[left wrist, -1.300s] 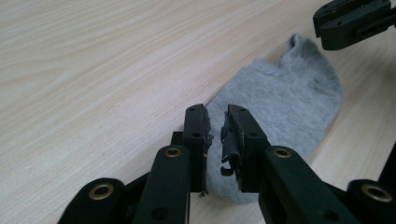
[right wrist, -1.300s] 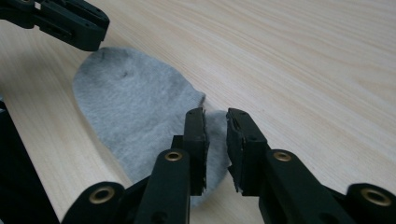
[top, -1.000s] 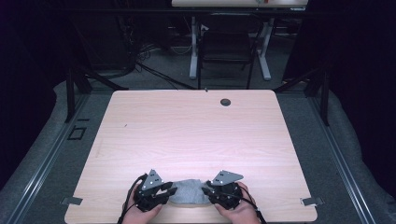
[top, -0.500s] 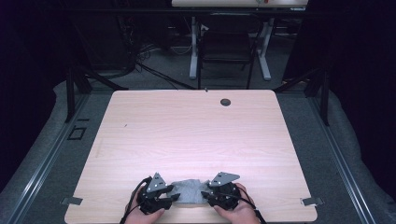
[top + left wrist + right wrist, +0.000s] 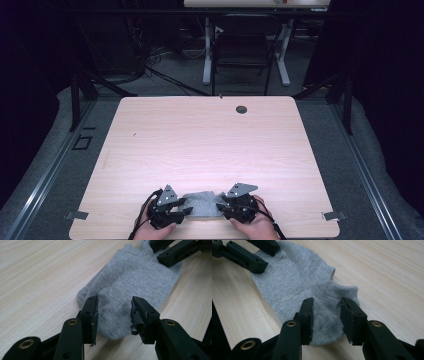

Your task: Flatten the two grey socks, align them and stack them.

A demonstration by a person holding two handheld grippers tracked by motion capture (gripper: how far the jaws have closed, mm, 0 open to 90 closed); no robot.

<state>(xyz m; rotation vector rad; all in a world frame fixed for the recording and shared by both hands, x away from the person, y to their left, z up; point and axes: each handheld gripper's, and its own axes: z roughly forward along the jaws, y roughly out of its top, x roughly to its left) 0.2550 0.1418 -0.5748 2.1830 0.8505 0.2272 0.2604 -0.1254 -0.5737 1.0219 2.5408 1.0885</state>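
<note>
Lab or recording studio, not home. Pale wood-grain counter (image 5: 210, 150) isolated at centre, cable grommet hole (image 5: 241, 109) toward 12 o'clock. Black curtained surround, dark at 9 and 3 o'clock. Grey carpet floor (image 5: 50, 160), metal floor rails (image 5: 40, 190) along both sides. Loose cables (image 5: 150, 70) at 11 o'clock. White-legged desk (image 5: 250, 50) with dark chair (image 5: 240, 55) at 12 o'clock.

left gripper (image 5: 113, 315) | jaws just opened off grey sock (image 5: 130, 285) | right gripper (image 5: 327, 315) | jaws opened, easing in slightly
</note>
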